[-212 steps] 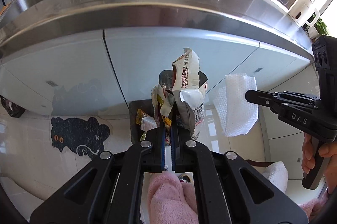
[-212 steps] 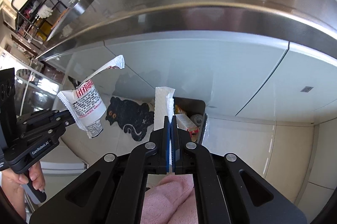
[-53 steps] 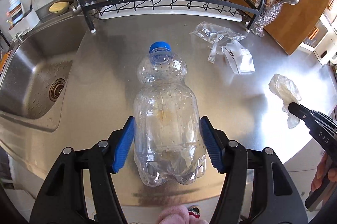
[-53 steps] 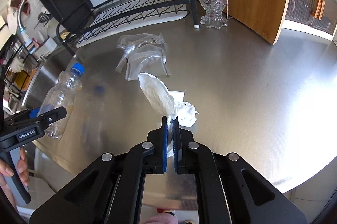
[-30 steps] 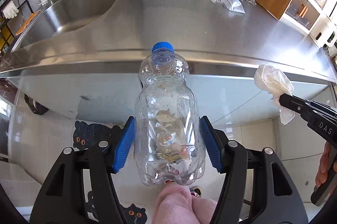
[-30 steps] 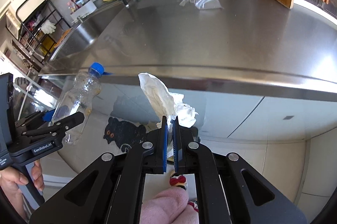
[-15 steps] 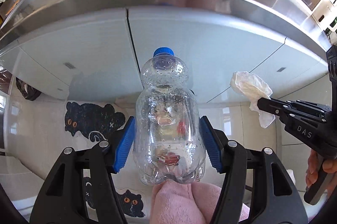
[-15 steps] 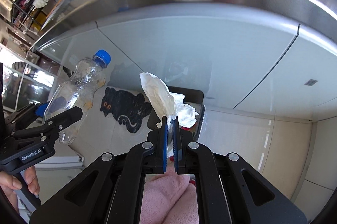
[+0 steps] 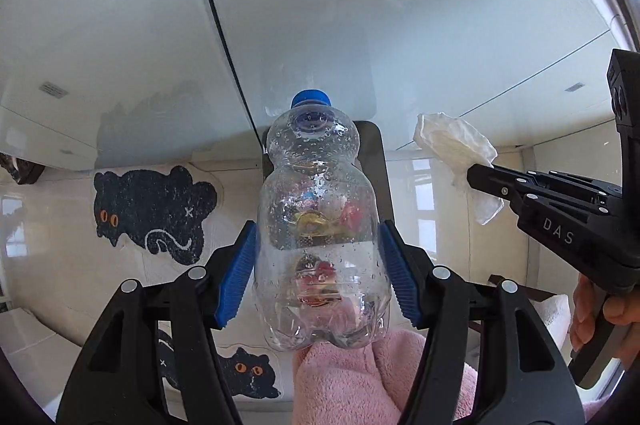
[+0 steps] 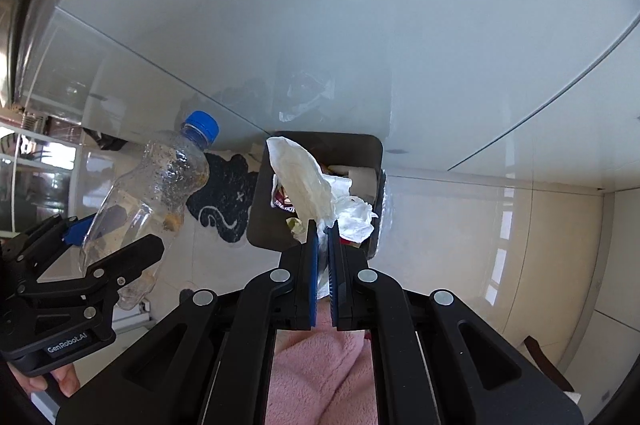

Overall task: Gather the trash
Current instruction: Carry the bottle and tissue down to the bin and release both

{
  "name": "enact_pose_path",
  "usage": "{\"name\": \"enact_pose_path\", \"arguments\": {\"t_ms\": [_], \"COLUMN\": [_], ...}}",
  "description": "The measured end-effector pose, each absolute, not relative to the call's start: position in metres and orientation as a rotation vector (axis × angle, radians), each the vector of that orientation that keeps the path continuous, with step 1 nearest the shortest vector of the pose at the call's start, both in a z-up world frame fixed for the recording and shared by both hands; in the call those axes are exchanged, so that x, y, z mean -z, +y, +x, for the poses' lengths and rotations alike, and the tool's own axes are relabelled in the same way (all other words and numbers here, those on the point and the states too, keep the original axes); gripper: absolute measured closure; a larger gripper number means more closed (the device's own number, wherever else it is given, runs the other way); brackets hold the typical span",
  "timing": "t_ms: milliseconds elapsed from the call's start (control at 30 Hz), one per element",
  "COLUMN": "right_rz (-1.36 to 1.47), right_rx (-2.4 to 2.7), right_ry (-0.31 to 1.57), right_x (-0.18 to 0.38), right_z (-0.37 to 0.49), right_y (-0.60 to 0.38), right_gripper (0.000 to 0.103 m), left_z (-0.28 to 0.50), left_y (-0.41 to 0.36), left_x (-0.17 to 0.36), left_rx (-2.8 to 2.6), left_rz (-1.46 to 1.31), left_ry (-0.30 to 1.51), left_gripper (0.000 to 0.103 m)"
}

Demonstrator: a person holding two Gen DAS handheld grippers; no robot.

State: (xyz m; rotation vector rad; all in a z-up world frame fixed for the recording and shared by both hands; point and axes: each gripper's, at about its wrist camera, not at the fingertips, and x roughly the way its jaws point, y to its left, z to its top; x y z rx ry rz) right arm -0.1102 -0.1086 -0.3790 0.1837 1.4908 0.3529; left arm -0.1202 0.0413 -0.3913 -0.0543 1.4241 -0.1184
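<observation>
Trash is held in both grippers above a dark bin (image 10: 256, 225). A clear plastic bottle (image 9: 320, 225) with a blue cap (image 9: 311, 98) is clamped between the blue pads of the left gripper (image 9: 320, 277). A crumpled white tissue (image 10: 316, 189) is pinched in the narrowly closed right gripper (image 10: 323, 249), directly ahead of its fingertips.

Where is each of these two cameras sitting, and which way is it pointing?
Left wrist view: rides the left gripper, looking down past its plastic bottle at the trash bin; a pink sleeve shows.
Right wrist view: rides the right gripper, looking down past its crumpled tissue into the bin; the sleeve shows again.
Shared: bottle, tissue, bin, cat mat, and each other's gripper.
</observation>
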Motion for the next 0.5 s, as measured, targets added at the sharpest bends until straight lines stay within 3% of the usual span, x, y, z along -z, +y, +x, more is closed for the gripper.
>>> {"name": "enact_pose_path", "arguments": {"t_ms": [233, 500], "right_rz": [0.209, 0.277], "right_rx": [-0.332, -0.298], "right_ry": [1.590, 1.682], "right_x": [0.431, 0.458], "right_z": [-0.095, -0.078], "right_y": [-0.092, -0.090], "right_gripper": [0.097, 0.094], "left_z": [-0.098, -0.076], "left_y": [0.046, 0.051], "left_x": [0.441, 0.463], "left_rx": [0.149, 0.179], "left_rz": [-0.053, -0.066], "left_ry": [1.507, 1.561], "left_gripper": [0.044, 0.044]}}
